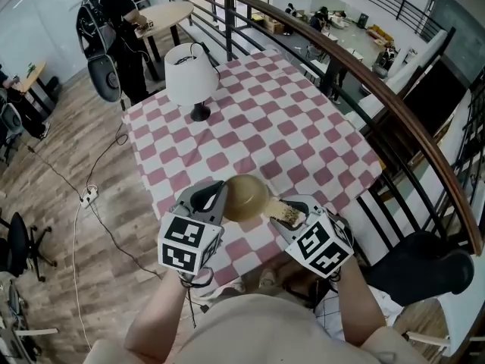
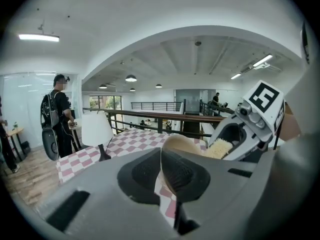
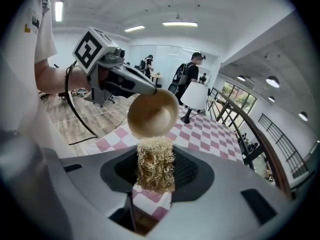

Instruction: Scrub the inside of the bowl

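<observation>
So the bowl [image 1: 246, 197] is held up in the air over the near edge of the checkered table [image 1: 303, 127], not set down on it. It's pinched by its rim in the left gripper [image 2: 161, 169], with the jaws pressed together on the thin wall, one pad inside and one outside. The bowl is tipped on its side, so the tan inside is turned toward the right gripper [image 3: 156, 171].

That one is clamped on a straw-coloured scrub pad [image 3: 156, 164], with the fibres squeezed between both pads and sticking out past the tips. The pad is brought right up to the bowl's lower rim above that same near table edge. Whether it actually touches can't be made out.

Further back on the table, toward its far left corner, a white lamp [image 1: 191, 74] is stood upright on the cloth. Beyond that corner, off the table, a person in dark clothes [image 1: 114, 21] is seen standing on the wooden floor.
</observation>
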`<control>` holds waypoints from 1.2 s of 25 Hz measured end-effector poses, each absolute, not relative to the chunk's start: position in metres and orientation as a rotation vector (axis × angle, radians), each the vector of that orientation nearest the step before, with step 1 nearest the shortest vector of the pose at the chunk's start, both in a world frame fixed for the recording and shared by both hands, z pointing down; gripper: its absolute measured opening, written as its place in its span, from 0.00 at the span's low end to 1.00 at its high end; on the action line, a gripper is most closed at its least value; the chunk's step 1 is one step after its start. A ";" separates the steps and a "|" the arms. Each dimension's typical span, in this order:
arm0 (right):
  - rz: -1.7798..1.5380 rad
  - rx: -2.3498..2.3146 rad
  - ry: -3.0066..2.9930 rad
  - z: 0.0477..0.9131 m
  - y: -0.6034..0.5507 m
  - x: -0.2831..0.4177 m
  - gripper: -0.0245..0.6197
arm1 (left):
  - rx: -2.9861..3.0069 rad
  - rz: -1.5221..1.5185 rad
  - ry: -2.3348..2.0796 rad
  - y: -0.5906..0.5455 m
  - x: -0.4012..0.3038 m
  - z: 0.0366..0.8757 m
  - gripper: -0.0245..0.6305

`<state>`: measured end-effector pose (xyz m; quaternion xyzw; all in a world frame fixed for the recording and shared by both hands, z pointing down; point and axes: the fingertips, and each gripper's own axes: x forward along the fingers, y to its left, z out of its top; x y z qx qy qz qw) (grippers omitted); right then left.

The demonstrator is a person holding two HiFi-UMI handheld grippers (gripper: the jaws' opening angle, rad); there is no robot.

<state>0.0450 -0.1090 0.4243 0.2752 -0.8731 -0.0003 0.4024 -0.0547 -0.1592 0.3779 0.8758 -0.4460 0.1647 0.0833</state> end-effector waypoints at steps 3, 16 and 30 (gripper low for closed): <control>0.025 0.670 -2.236 0.431 -0.097 0.032 0.28 | 2.564 0.372 -1.335 -0.162 -0.057 0.374 0.06; 0.104 0.819 -2.380 0.435 -0.092 -0.017 0.28 | 2.495 0.152 -1.417 -0.167 -0.065 0.355 0.07; 0.454 1.091 -2.700 0.421 -0.095 -0.047 0.28 | 2.367 -0.044 -1.333 -0.160 -0.062 0.364 0.06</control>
